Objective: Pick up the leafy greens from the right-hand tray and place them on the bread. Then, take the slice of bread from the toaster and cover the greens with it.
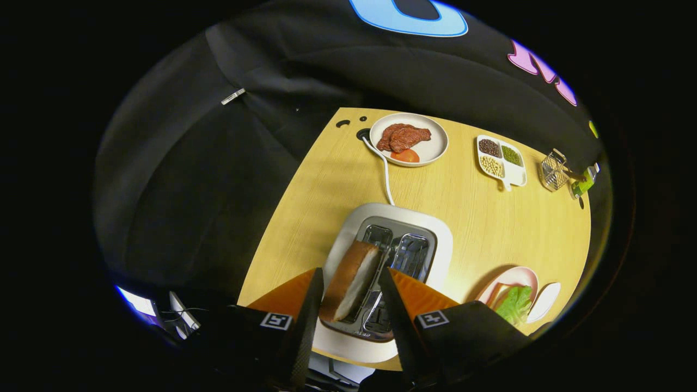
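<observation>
- Gripper view: the gripper (348, 288) is hanging above the pale wooden bench (479, 218), its two fingers spread apart with a gap on either side of the bread, so they are not pressing on anything.
- The near end of the white two-slot toaster (430, 228) is being cut off behind the fingers and the gripper body, so its front edge is hard to make out.
- The brown-crusted slice of bread (351, 277) is standing tilted in the toaster's left slot, lying between the two fingers; its lower end is hidden in the slot.
- The leafy greens (514, 305) are lying on a pink plate (514, 276) near the bench's near right corner, to the right of the right finger; whatever is lying under the leaves is partly hidden by the gripper body.
- A small white oval dish (544, 301) is sitting just beside that plate, partly cut off.
- A white cord (384, 174) is running from the toaster toward the far edge.
- A round white plate (430, 149) carrying brown meat slices (403, 136) and a tomato slice (405, 156) is sitting by the far edge.
- A white divided tray of beans (501, 160) and a small wire basket (554, 171) are standing toward the far right corner.
</observation>
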Demonstrator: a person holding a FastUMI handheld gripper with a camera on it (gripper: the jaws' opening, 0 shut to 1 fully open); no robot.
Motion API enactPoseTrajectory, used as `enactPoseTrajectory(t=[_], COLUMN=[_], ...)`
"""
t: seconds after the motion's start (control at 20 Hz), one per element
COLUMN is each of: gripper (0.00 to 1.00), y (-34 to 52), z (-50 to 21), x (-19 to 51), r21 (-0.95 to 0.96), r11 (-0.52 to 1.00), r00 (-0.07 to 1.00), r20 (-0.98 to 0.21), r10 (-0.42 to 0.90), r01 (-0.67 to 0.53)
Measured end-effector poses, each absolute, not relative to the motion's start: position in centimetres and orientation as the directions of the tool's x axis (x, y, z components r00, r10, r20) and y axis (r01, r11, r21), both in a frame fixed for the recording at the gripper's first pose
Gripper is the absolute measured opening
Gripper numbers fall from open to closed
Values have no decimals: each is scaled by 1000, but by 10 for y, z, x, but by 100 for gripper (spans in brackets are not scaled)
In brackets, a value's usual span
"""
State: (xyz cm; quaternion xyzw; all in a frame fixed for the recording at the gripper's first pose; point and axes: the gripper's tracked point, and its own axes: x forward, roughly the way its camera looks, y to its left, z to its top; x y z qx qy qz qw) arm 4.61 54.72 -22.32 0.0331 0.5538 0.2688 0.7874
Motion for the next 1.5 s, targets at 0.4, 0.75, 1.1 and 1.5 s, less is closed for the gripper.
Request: enactPoseTrajectory(t=[0.4,0.75,1.1,1.5], gripper=[16,16,16,16], y=[535,515,456,323], z=[-227,-167,-115,-121], x=[45,51,53,61], r21=[364,456,582,578], r11=[881,831,755,776], r00=[234,270,304,410], r20=[-868,-797,-692,-663], r10=[438,540,655,627], r01=[-302,-318,-302,-252])
